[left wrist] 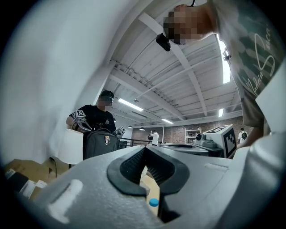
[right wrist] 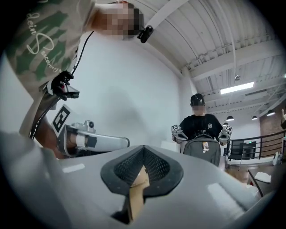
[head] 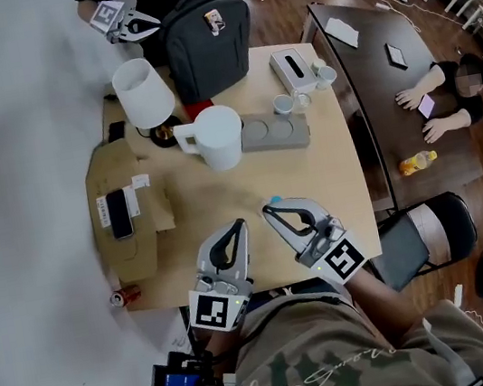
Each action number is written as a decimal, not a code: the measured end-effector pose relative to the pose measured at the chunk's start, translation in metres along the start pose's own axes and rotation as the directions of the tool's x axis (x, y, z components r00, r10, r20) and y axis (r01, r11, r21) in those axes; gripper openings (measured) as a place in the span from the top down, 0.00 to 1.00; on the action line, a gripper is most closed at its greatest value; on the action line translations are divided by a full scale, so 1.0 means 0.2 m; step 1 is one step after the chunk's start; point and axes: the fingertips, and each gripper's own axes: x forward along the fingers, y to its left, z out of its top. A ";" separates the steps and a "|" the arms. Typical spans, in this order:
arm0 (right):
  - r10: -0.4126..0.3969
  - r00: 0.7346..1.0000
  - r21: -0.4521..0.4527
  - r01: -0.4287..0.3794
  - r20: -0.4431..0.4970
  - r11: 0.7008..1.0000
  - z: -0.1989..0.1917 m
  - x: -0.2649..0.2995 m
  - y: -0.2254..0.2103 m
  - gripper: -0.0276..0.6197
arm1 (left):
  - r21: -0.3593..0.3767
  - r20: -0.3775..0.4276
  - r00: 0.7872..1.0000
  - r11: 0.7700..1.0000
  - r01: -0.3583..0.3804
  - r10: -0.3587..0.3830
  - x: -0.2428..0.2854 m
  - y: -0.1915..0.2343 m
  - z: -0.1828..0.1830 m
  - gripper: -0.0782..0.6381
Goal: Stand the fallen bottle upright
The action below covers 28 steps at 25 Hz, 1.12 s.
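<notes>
Only the blue cap of a bottle [head: 273,200] shows in the head view, right beside the tip of my right gripper [head: 268,211]; its body is hidden, so I cannot tell how it stands. The same blue cap [left wrist: 153,202] shows low through the gap of my left gripper [left wrist: 144,150]. Both grippers hover over the near edge of the wooden table [head: 230,235], tips close together. The left gripper [head: 241,225] has its jaws together with nothing in them. In its own view the right gripper [right wrist: 143,148] is also shut and empty.
A white pitcher [head: 214,137], a lamp [head: 143,92], a grey tray [head: 275,131], cups [head: 283,103], a tissue box [head: 294,68] and a backpack [head: 207,40] fill the far half. A cardboard box [head: 126,218] with a phone sits left. A can [head: 127,295] and a yellow bottle [head: 417,163] lie off the table.
</notes>
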 end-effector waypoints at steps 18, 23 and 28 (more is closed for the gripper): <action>-0.087 0.996 -0.043 0.086 -0.017 0.995 -0.02 -0.09 0.05 0.95 | 0.056 -0.040 0.997 0.996 0.073 -0.071 -0.06 -0.07 -0.03 0.89; -0.070 0.997 -0.036 0.070 0.013 0.997 -0.01 -0.26 0.12 0.95 | 0.074 -0.043 0.998 0.996 0.043 -0.040 -0.13 -0.23 -0.05 0.89; -0.060 0.998 -0.022 0.060 0.032 0.998 -0.01 -0.44 0.20 0.95 | 0.104 -0.031 0.999 0.994 0.027 -0.024 -0.22 -0.43 -0.06 0.89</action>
